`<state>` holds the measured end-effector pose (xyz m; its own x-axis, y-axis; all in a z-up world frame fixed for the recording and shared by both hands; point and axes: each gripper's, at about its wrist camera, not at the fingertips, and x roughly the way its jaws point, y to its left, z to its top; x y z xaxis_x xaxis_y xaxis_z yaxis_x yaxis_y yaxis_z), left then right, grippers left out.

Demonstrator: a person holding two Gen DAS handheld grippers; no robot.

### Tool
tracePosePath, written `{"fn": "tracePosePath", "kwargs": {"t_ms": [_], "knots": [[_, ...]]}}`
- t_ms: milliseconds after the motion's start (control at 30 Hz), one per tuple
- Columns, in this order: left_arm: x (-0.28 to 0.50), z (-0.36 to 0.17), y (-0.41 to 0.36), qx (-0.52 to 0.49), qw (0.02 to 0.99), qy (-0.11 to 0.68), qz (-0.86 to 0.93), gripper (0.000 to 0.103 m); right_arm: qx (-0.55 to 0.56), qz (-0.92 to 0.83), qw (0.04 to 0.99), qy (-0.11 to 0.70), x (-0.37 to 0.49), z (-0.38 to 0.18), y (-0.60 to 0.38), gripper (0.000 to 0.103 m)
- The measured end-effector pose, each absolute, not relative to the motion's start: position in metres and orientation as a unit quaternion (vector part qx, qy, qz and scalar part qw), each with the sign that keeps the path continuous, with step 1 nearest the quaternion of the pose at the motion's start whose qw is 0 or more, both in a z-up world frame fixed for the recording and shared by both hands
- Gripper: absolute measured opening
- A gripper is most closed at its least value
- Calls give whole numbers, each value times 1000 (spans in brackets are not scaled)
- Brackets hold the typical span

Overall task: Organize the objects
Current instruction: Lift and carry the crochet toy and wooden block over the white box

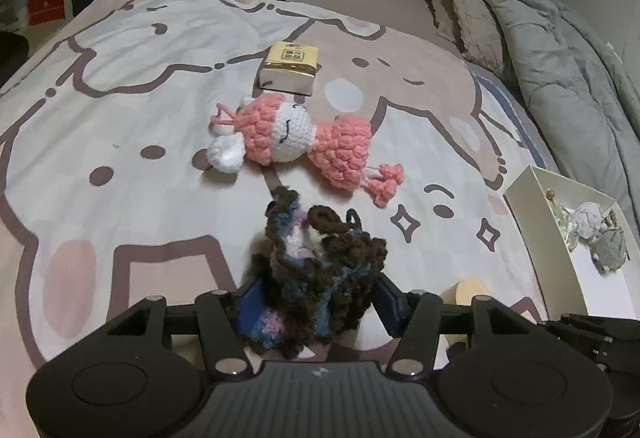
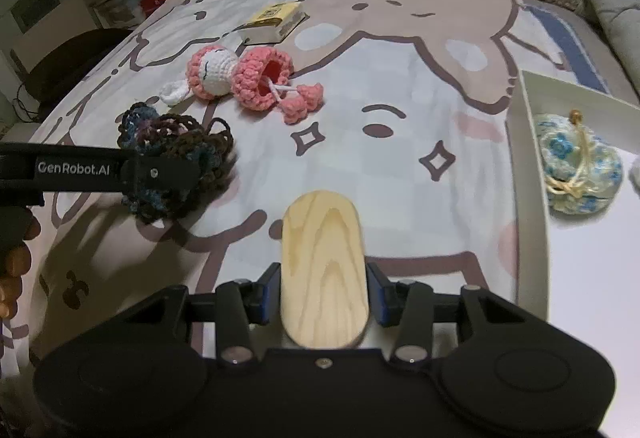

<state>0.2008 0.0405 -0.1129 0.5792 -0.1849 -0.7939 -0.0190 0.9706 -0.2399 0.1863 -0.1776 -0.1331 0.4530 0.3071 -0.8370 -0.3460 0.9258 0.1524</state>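
My left gripper (image 1: 316,304) is shut on a brown, blue and pink crochet piece (image 1: 316,262), whose yarn bulges out between the blue pads. From the right wrist view that gripper (image 2: 160,173) holds the crochet piece (image 2: 180,141) just above the bedspread, at the left. My right gripper (image 2: 322,294) is shut on an oval wooden block (image 2: 322,258) that points forward. Beyond both lie a pink and white crochet doll (image 1: 296,137) (image 2: 236,77) and a gold box (image 1: 290,67) (image 2: 274,21).
A white open box (image 1: 540,230) (image 2: 532,173) sits at the right on the cartoon bedspread (image 1: 140,117), holding a blue-flowered crochet pouch (image 2: 576,165) and a grey crochet toy (image 1: 610,250). Pillows and a grey duvet (image 1: 560,57) lie at the far right. Shelves run behind the bed.
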Motion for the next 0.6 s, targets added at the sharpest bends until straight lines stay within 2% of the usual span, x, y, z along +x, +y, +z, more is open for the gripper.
{"fn": "tracePosePath", "kwargs": {"t_ms": [67,233,600], "knots": [[201,-114,40,-109,882,456,-48,57,-21,194,852,486,188,-135,-177,45],[200,-108,44,-126,887,442,-46,45,-20,192,857,478,187,-130,-177,44],[187,-77,36,-135,906,394,-70,43,-4,170,894,414,185,-79,-197,44]]}}
